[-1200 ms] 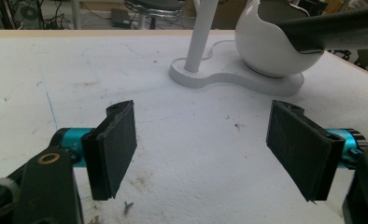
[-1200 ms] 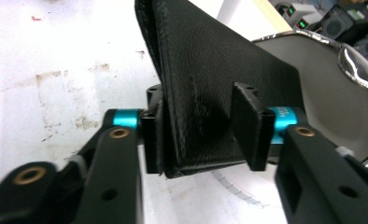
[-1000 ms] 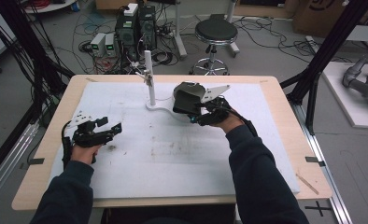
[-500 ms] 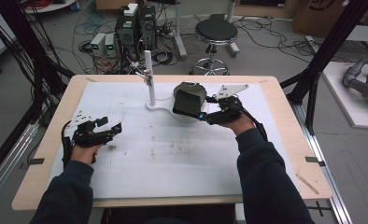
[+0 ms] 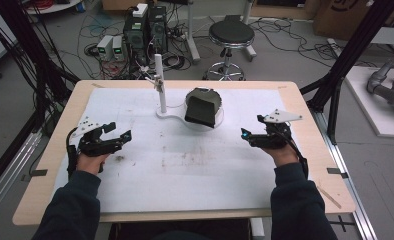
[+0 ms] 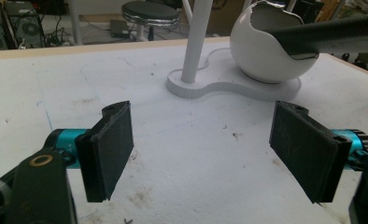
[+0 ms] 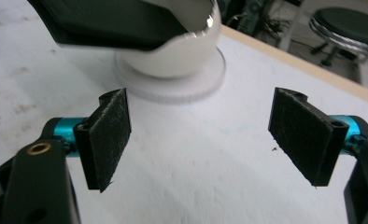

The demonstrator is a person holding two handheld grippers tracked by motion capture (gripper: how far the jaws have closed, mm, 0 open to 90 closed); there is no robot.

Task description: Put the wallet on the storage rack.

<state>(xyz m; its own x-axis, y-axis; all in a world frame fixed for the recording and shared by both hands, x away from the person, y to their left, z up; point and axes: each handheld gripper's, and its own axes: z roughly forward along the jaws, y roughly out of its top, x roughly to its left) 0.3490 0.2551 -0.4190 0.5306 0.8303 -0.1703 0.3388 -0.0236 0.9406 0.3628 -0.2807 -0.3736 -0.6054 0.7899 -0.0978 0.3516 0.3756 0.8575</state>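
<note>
From the high view, the table [image 5: 305, 120] carries a white mat [image 5: 185, 165], stained in the middle, and both hands sit low on it, well apart. The left gripper [image 5: 116, 134] rests at the mat's left side, jaws spread and pointing right; the hand [image 5: 91, 161] behind it is partly under the black frame. The right gripper [image 5: 246, 136] is at the right side, aimed left toward the centre, with its grey three-cornered plate [image 5: 283, 116] on top; its jaws are too small here to judge. Between them, toward the far edge, a white stand [image 5: 164, 111] holds an upright post [image 5: 159, 80] and a white bowl [image 5: 219, 109], and a dark flat object [image 5: 202, 109] lies tilted in the bowl, hiding most of it. What that dark thing is, I can't make out. Behind the table, a round stool [image 5: 231, 34] and a tangle of cables on the floor.

Over to the left gripper view: left gripper [image 6: 201, 144] jaws wide apart, nothing between them but bare mat. Ahead, the post [image 6: 196, 42] is cut off at the top, and the bowl [image 6: 261, 51] shows a jagged, eggshell-like rim with the dark object [image 6: 327, 35] running out of frame to the right.

Right gripper view now: right gripper [image 7: 198, 140] jaws also wide apart and holding nothing. The bowl [image 7: 173, 56] sits just ahead on its round base [image 7: 173, 88], the dark object [image 7: 107, 21] overhanging it and cropped by the top edge. The stool [image 7: 348, 23] is blurred at the upper right.
</note>
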